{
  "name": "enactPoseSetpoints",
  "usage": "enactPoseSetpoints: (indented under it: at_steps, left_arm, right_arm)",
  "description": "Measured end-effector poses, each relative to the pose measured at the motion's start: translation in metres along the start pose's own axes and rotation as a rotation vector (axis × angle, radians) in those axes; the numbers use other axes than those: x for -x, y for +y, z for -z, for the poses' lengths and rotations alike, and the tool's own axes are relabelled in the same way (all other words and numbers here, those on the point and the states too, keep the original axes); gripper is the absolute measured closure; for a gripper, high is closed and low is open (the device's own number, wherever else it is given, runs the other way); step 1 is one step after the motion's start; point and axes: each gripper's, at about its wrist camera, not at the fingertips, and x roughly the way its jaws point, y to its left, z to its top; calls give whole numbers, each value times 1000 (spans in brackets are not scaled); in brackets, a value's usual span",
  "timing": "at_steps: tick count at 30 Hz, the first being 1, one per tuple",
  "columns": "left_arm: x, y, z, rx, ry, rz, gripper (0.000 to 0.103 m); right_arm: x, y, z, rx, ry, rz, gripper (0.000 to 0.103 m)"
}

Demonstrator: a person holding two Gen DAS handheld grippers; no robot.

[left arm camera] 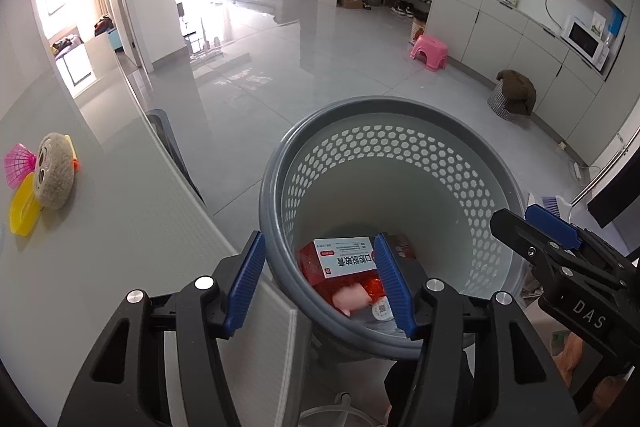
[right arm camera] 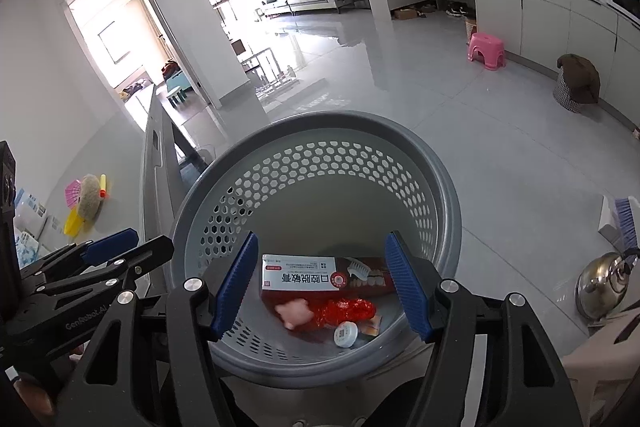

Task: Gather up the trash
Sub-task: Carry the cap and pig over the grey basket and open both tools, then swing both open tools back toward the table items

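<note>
A grey perforated waste basket [left arm camera: 272,187] [right arm camera: 452,211] stands on the floor beside the table. At its bottom lie a white-and-red toothpaste box [left arm camera: 344,259] [right arm camera: 312,277], a red wrapper [left arm camera: 310,267] [right arm camera: 344,309], a pink soft lump [left arm camera: 352,297] [right arm camera: 296,311] and a small white round cap [left arm camera: 382,309] [right arm camera: 346,333]. My left gripper [left arm camera: 318,247] [right arm camera: 150,239] hangs open over the basket's near rim, nothing between its blue pads. My right gripper [right arm camera: 321,239] [left arm camera: 516,217] is open beside it over the same opening, also holding nothing.
On the grey table [left arm camera: 120,227] to the left lie a plush toy [left arm camera: 54,171] with pink and yellow plastic pieces. A steel kettle [right arm camera: 604,283] and a brush [right arm camera: 624,223] sit at the right. Farther off stand a pink stool [left arm camera: 430,51] and a cloth-covered basket [left arm camera: 514,95].
</note>
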Motion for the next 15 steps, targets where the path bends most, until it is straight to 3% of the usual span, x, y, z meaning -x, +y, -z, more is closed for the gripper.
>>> enactPoseSetpoints:
  at_steps: [15]
  left_arm:
    - [23, 12, 5, 38, -40, -3, 42]
  right_arm:
    - [11, 17, 0, 39, -10, -11, 39]
